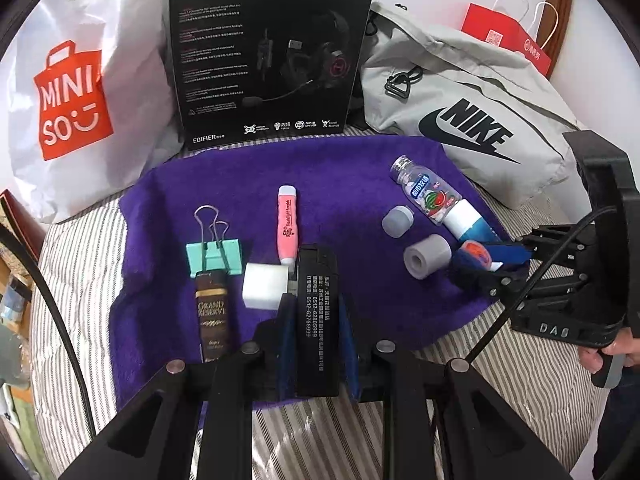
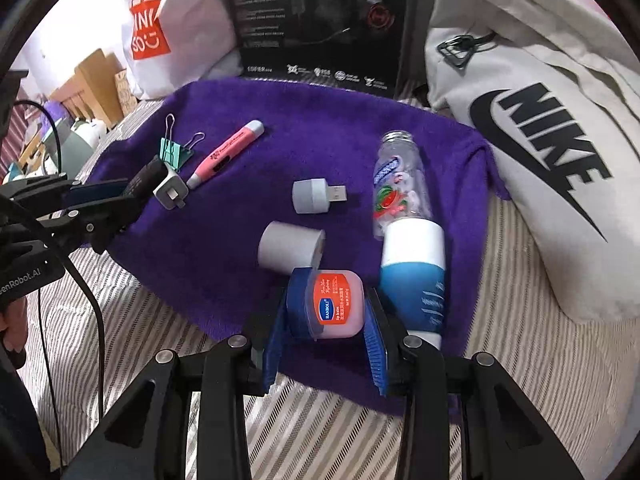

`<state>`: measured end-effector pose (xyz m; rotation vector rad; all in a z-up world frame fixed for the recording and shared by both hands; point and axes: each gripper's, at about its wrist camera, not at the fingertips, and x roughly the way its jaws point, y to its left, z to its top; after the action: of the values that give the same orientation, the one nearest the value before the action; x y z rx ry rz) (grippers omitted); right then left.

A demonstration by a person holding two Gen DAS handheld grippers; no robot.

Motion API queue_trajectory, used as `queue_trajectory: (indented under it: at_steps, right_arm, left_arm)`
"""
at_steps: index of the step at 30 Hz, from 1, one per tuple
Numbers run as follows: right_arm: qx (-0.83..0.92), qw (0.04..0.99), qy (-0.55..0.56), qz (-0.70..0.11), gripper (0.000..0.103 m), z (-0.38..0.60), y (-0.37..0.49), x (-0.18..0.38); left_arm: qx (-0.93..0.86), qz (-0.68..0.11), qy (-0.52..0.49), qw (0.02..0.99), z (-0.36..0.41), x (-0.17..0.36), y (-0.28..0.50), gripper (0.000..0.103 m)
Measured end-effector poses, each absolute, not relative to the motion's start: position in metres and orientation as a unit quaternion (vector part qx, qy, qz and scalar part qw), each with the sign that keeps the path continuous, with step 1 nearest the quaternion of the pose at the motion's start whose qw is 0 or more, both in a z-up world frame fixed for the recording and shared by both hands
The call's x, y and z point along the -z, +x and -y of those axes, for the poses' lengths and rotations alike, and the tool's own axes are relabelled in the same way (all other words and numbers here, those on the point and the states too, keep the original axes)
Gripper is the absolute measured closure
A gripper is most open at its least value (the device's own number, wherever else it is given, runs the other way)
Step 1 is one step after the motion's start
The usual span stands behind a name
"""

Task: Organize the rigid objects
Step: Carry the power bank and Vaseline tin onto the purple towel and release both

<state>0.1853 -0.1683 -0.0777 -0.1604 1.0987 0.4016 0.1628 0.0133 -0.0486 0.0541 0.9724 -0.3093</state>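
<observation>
Rigid small objects lie scattered on a purple towel spread over a striped bed cover. The left gripper has its blue-padded fingers clamped on a black rectangular box with white printed text, at the near edge of the towel. Crowding it are a white charger plug touching its left side, a brown "Grand Reserve" packet further left, a mint binder clip just beyond that, and a pink highlighter pointing away.

The right gripper holds a small Hanboli lip balm jar between its fingers, at the towel's near right side. Just ahead of it lies a grey cylinder; a small USB lamp with a grey cap sits further on. Close to the right lies a white and blue tube, its top against a clear candy bottle with a watermelon label.

Behind the towel stand a black Edifier headset box, a white Miniso bag, a grey Nike bag and a red paper bag.
</observation>
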Motion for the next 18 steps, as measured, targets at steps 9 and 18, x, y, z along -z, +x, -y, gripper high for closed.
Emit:
queue_trajectory:
  at_steps: [9,18]
  right_arm:
    - [-0.199,0.820,-0.088,-0.530,0.066,0.158,0.201,0.089]
    - [-0.211,0.821,-0.110,-0.520,0.066,0.153,0.203,0.090]
  left_arm:
    - [0.155,-0.474,0.033,0.866,-0.002,0.055,0.176,0.082]
    - [0.158,-0.485,0.037,0.859,0.003,0.064,0.186,0.082]
